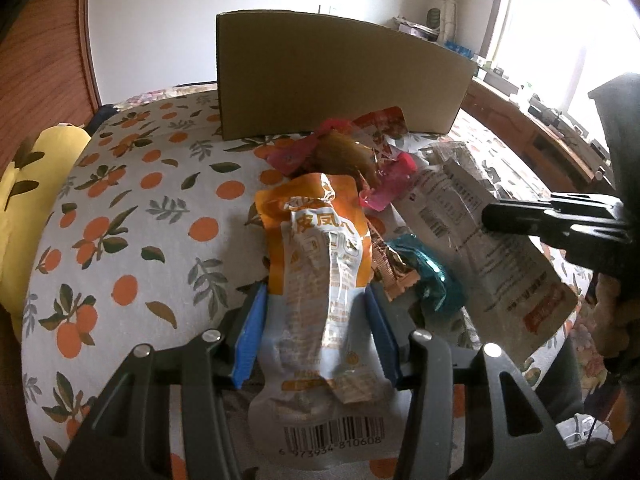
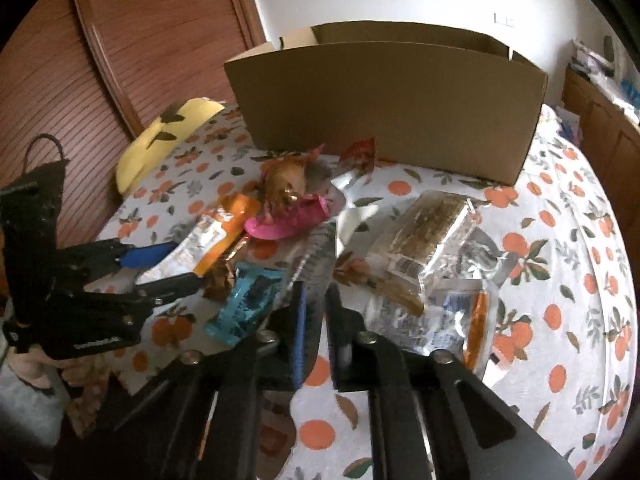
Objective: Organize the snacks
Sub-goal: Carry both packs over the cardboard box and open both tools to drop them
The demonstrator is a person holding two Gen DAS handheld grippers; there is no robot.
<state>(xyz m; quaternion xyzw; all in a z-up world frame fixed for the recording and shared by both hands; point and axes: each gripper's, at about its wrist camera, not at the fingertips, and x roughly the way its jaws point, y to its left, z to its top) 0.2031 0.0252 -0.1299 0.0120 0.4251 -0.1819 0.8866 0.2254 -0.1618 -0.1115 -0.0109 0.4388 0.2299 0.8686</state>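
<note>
The orange-and-white snack pouch [image 1: 320, 280] is held across its lower middle between the blue pads of the left gripper [image 1: 316, 320], whose jaws stand partly closed on it. It is judged light, soft and slick, best pinched at its flat middle. The right gripper [image 2: 316, 312] is nearly shut on a clear, crinkly packet [image 1: 500, 240]. Ahead stands the cardboard box [image 2: 392, 100].

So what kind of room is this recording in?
Probably a bedroom at home: an orange-print fabric cover like a bedsheet, a yellow soft pillow, a wooden slatted wardrobe door and a bright window.
</note>
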